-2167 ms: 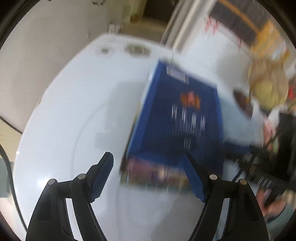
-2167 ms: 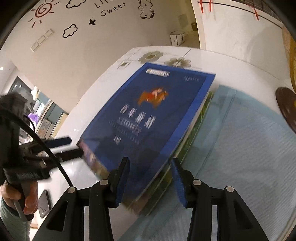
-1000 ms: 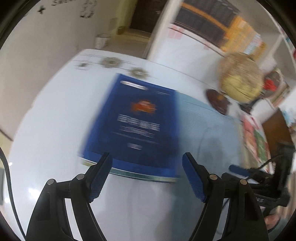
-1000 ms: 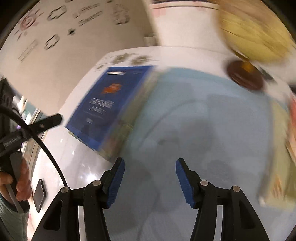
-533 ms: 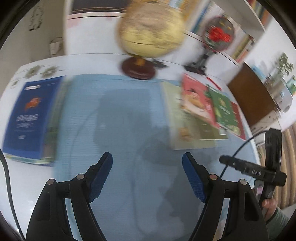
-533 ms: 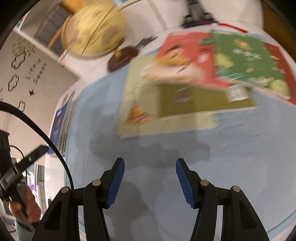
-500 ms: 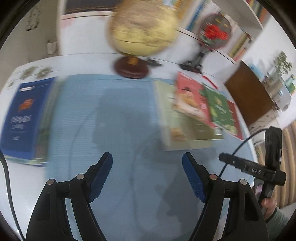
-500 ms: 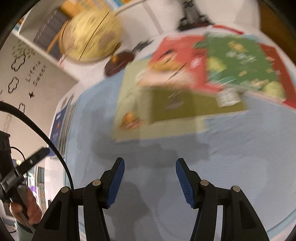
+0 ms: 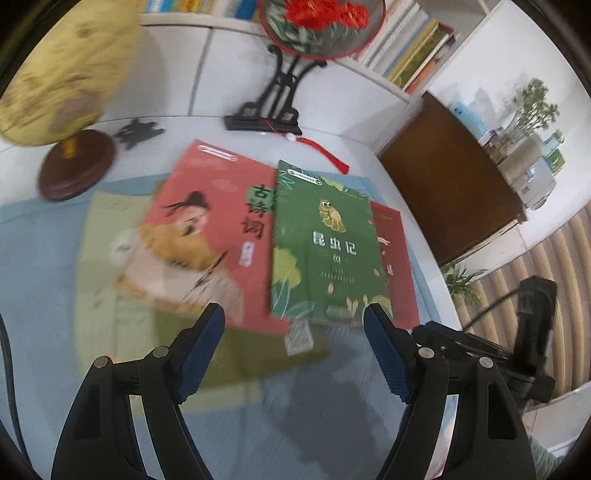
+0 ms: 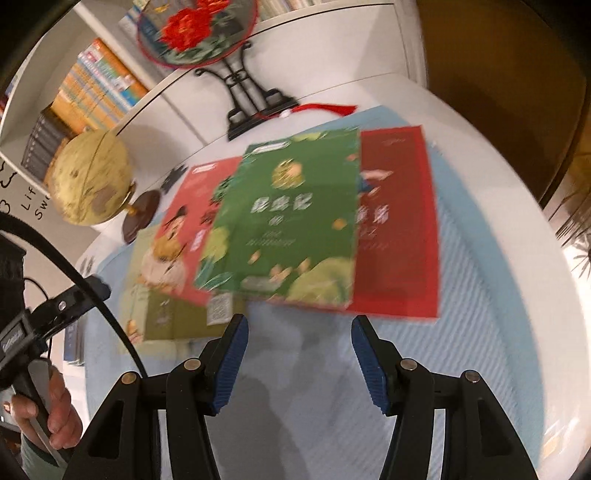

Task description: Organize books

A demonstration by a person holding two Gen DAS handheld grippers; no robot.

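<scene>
Several books lie overlapped on a blue mat (image 9: 258,424). A green book (image 9: 325,243) (image 10: 284,218) is on top. Partly under it lie a pink book with a painted figure (image 9: 207,229) (image 10: 177,240) and a red book (image 9: 397,266) (image 10: 399,221). An olive book (image 9: 107,266) (image 10: 170,317) is at the bottom. My left gripper (image 9: 294,317) hangs open over the near edge of the pile, nothing between its fingers. My right gripper (image 10: 300,325) is open too, just short of the green book's near edge.
A globe (image 9: 62,74) (image 10: 92,181) and a round fan ornament on a black stand (image 9: 317,22) (image 10: 195,33) stand behind the books. A shelf of books runs along the wall. A brown cabinet (image 9: 450,192) stands to the right. A blue book (image 10: 74,343) lies far left.
Both grippers have swept right, away from the blue book stack, across the mat to the overlapping pile. Their jaws kept the same width.
</scene>
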